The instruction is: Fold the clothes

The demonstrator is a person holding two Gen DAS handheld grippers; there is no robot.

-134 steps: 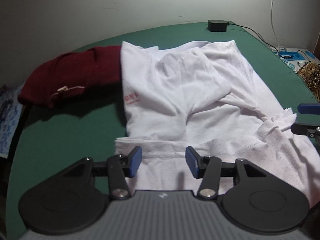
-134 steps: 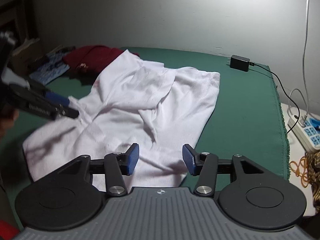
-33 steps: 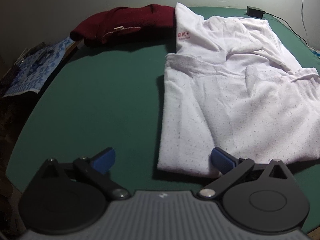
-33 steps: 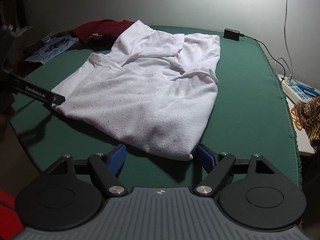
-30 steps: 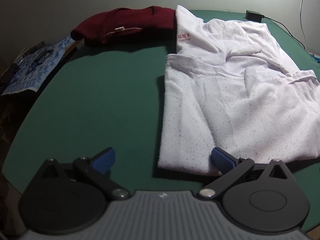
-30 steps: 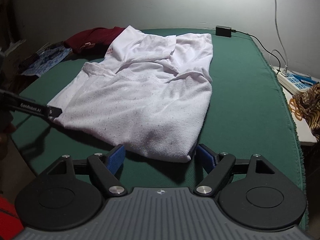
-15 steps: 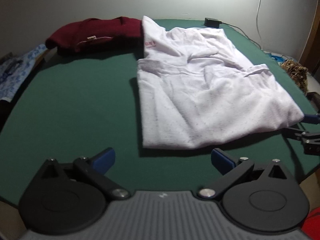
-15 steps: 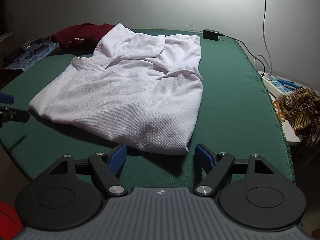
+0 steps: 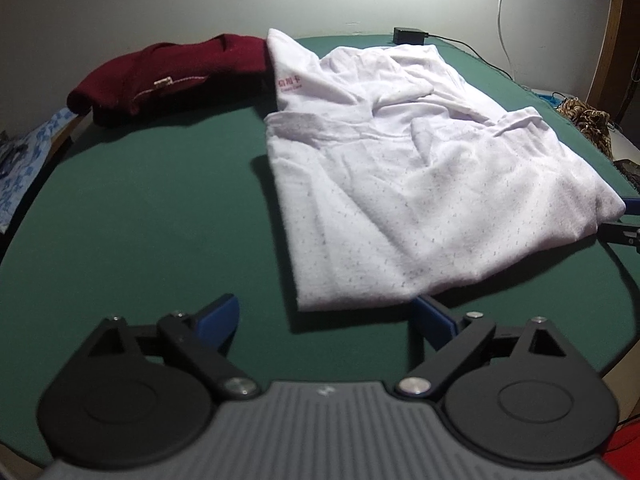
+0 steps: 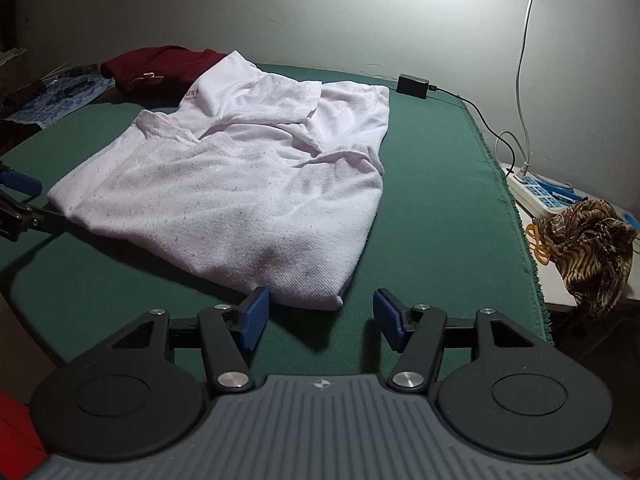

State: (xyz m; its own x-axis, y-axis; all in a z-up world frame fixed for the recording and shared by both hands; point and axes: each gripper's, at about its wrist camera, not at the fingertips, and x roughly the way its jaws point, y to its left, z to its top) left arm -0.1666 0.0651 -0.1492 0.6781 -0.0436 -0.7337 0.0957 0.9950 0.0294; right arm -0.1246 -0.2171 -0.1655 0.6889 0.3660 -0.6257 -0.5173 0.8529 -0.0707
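Left wrist view shows the white shirt (image 9: 420, 184) lying on the green table (image 9: 140, 220), from the middle out to about 3 o'clock, partly folded and still bumpy. The left gripper (image 9: 326, 320) sits low at 6 o'clock with its blue fingers wide apart; they have just been closing a little, and nothing is between them, though the shirt's near corner lies just ahead. In the right wrist view the right gripper (image 10: 320, 316) is also at 6 o'clock, fingers apart and holding nothing; they have just been closing too, and the shirt's other near corner (image 10: 332, 300) lies just in front of the gap. I think the step now is to take both near corners for the next fold. To do it well, each gripper should slide under its corner, pinch all the layers together, then lift both sides evenly so the cloth does not bunch up. A dark red garment (image 9: 168, 76) lies at 11 o'clock, touching the shirt's far end, so the fold should stop short of it. I see no box, basket or bin in either view, so nothing is sitting inside anything.
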